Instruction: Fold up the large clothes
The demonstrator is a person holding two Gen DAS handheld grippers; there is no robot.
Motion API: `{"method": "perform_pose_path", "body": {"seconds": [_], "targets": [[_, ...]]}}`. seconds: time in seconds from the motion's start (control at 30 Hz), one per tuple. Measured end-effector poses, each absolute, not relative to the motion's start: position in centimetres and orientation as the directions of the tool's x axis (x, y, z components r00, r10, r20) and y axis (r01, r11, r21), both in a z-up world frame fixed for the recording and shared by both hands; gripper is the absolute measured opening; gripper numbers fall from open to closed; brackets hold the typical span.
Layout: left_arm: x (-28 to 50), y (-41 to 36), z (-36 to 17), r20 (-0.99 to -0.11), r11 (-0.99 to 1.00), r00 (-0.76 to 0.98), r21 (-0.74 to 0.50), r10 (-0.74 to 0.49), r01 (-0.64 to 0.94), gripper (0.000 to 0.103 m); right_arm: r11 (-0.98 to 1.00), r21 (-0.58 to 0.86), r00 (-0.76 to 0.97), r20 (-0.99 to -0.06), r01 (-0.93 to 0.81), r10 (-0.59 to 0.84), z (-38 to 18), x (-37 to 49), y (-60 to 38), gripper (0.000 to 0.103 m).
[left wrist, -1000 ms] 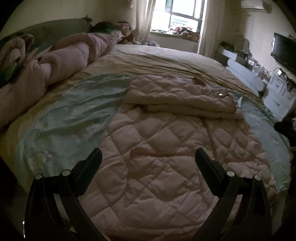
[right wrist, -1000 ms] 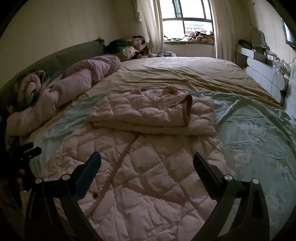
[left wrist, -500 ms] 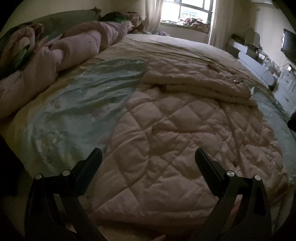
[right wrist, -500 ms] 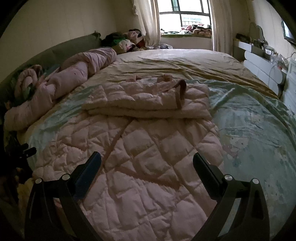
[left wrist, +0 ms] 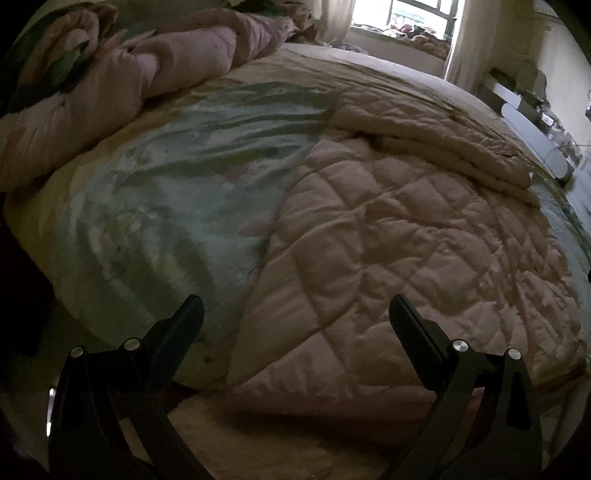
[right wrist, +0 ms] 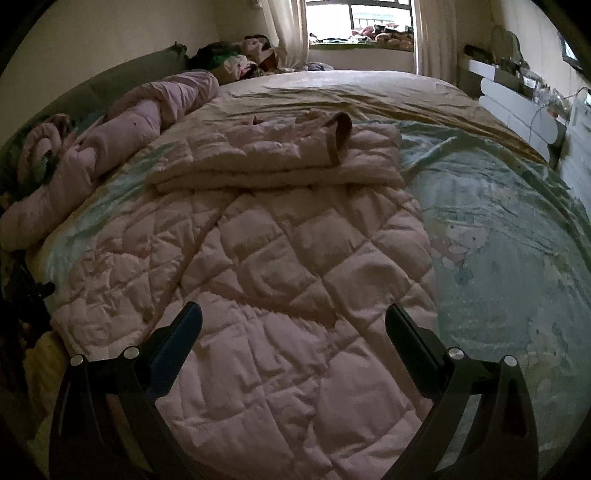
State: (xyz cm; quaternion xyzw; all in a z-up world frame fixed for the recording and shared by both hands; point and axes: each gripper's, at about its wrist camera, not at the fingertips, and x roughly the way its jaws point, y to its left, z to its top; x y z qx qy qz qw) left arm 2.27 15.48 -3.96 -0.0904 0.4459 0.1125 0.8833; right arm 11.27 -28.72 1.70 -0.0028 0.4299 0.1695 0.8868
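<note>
A pale pink quilted padded coat [right wrist: 280, 266] lies spread mid-frame on the bed [right wrist: 517, 229], its far end folded over. Left hand-held gripper [left wrist: 295, 314] and right hand-held gripper [right wrist: 293, 314] both gape above its near edge, empty.

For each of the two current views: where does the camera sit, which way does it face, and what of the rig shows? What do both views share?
Left wrist: sits on the left gripper, low at the bed's near edge, facing the quilted coat's hem corner; both open fingers show.
Right wrist: sits on the right gripper, above the coat, facing along the bed toward the window; both open fingers show.
Shared: the coat with its top folded over, the green bedsheet, the rolled pink blanket and the window.
</note>
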Motion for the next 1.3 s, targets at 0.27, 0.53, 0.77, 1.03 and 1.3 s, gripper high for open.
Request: {"method": "perform_pose_path", "body": {"seconds": [0.27,0.53,0.77,1.03,1.3], "targets": [[1.5,17.1,-6.1,-0.844,0.952,0.522,-0.049,0.121,-0.301,0.094,0.946,0.146,0.55,-0.784,-0.289,0.289,0.2,10.7,-29.7,0.099],[1.1,17.3,-7.6,-0.863,0.962,0.505,-0.109,0.035,-0.252,0.094,0.951,0.15,0.548,-0.788,-0.272,0.281,-0.3,10.0,-31.1,0.099],[0.9,16.6,-8.2,-0.861,0.972,0.507,-0.144,-0.031,-0.185,0.075,0.958,0.159,0.551,-0.79,-0.24,0.269,-0.8,9.9,-32.8,0.099],[1.3,16.8,-8.9,-0.87,0.962,0.484,-0.201,-0.088,-0.186,0.055,0.961,0.165,0.535,-0.803,-0.224,0.262,-1.7,9.5,-34.3,0.099],[1.3,15.3,-6.8,-0.824,0.965,0.548,-0.241,-0.146,-0.105,0.022,0.936,0.257,0.435,-0.834,-0.24,0.34,-3.2,8.5,-36.2,0.099]]}}
